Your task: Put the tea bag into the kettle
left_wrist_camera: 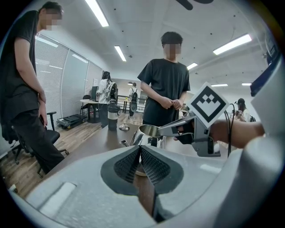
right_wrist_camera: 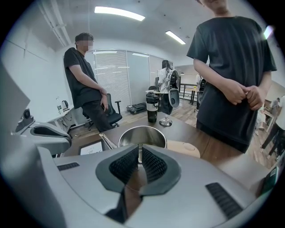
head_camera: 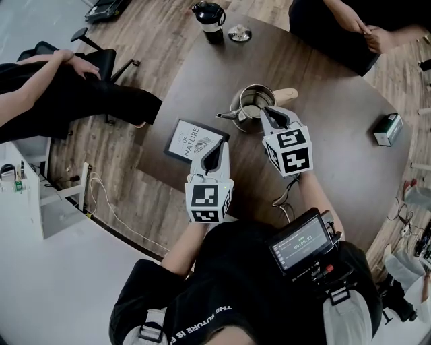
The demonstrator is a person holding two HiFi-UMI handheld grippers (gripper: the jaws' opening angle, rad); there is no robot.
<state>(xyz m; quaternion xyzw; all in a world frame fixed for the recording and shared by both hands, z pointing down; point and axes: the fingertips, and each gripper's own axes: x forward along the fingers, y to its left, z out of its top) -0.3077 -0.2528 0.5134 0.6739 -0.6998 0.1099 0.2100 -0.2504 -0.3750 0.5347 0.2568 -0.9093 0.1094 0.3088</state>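
On the table (head_camera: 337, 168), one kettle (head_camera: 252, 106), one box (head_camera: 196, 140)

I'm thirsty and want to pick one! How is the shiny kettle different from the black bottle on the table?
The kettle is shiny steel; the black bottle is dark with a pale band. The kettle is wide, squat and open on top with a side spout; the black bottle is tall, narrow and looks capped. Both stand upright on the table.

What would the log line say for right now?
left gripper: shut, by printed box | right gripper: shut, at open kettle | tea bag: not seen
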